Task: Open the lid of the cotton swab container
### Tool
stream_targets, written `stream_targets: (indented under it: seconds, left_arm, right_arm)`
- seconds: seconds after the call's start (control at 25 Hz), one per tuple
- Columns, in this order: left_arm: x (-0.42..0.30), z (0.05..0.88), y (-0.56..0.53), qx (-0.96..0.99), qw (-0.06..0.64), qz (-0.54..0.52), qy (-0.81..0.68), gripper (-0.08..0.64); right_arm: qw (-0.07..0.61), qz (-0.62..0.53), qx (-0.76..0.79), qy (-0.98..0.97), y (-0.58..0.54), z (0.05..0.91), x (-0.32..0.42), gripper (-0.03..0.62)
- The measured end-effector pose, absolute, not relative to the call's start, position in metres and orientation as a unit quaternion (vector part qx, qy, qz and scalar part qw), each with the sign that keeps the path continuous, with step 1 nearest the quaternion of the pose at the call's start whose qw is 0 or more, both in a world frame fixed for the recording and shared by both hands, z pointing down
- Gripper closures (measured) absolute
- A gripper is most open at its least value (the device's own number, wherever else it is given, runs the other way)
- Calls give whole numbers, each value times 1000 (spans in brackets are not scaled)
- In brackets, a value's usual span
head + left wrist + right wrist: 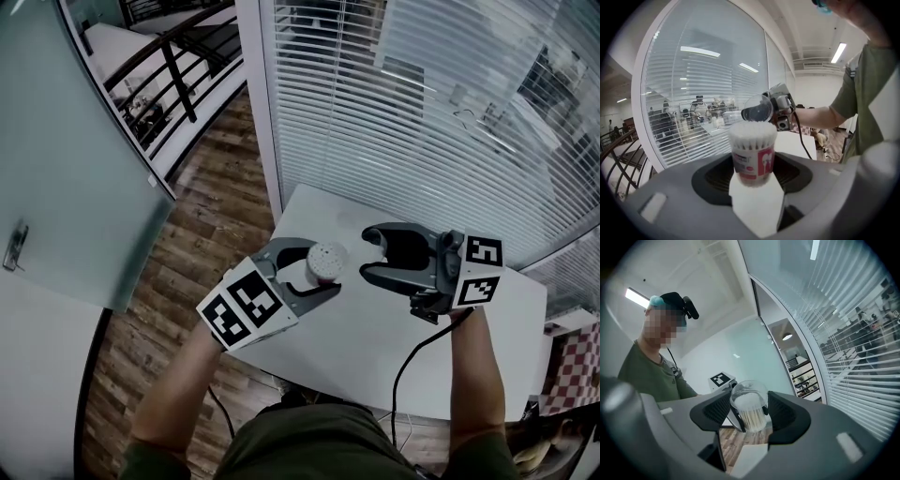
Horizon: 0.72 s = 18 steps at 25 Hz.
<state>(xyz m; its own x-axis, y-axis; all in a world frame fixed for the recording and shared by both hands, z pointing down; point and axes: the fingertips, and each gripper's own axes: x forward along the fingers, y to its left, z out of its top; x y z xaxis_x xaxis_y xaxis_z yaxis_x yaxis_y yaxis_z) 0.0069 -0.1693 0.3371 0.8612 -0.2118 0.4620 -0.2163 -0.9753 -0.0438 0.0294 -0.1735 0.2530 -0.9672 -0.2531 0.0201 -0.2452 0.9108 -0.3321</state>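
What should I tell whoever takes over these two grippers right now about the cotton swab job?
Left gripper: jaws shut on the swab container, held upright over the table.
Right gripper: jaws shut on the clear lid, held apart from the container.
Done: the lid is off and the swabs are exposed.
Left: probably only to set both pieces down on the table.

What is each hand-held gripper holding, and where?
Left hand-held gripper: cotton swab container, by its lower body. Right hand-held gripper: the clear lid, by its sides.
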Motion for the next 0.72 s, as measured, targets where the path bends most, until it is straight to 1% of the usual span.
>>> stream_targets:
  seconds: [0.72]
  left_arm:
    - [3,321,-170,976,32,188,-105,297]
  right_arm:
    - [158,-188,-106,964,-173,243,37,331]
